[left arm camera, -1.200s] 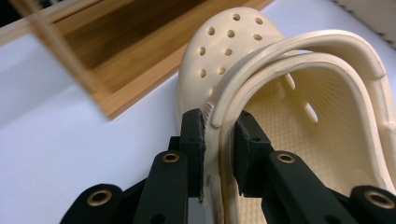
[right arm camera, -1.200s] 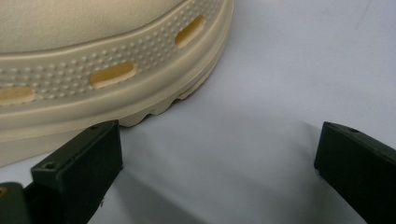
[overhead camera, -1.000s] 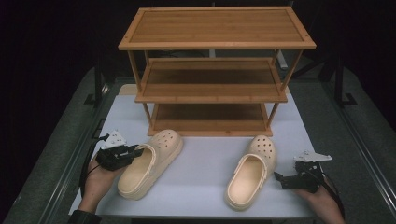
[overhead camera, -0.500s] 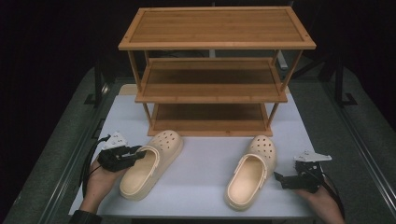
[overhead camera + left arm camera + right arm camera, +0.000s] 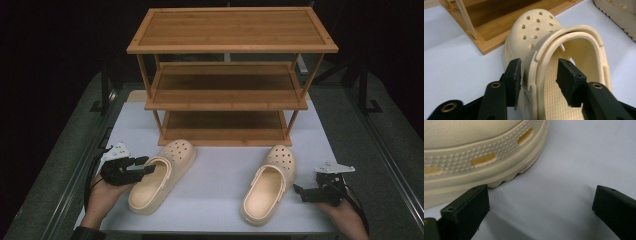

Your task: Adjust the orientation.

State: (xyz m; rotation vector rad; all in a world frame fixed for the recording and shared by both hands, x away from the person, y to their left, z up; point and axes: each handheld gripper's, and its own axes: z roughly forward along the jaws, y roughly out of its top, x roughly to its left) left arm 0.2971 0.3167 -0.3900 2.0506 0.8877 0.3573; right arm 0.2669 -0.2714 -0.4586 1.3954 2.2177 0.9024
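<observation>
Two cream clogs lie on the white mat, toes toward the rack. In the high view my left gripper reaches into the left clog from its left side. In the left gripper view, the left gripper is open and its jaws straddle the left clog's side rim and folded strap: one jaw is outside against the ribbed strap end, the other inside the shoe with a gap. My right gripper rests on the mat just right of the right clog. The right gripper is wide open beside the right clog's sole, holding nothing.
A three-tier bamboo shoe rack stands at the back of the white mat; its bottom shelf sits just beyond the clogs' toes. Dark grey table surface borders the mat on both sides.
My left gripper has shifted slightly at the left clog's side, its jaws staying around the rim. The right gripper and right clog have not moved.
</observation>
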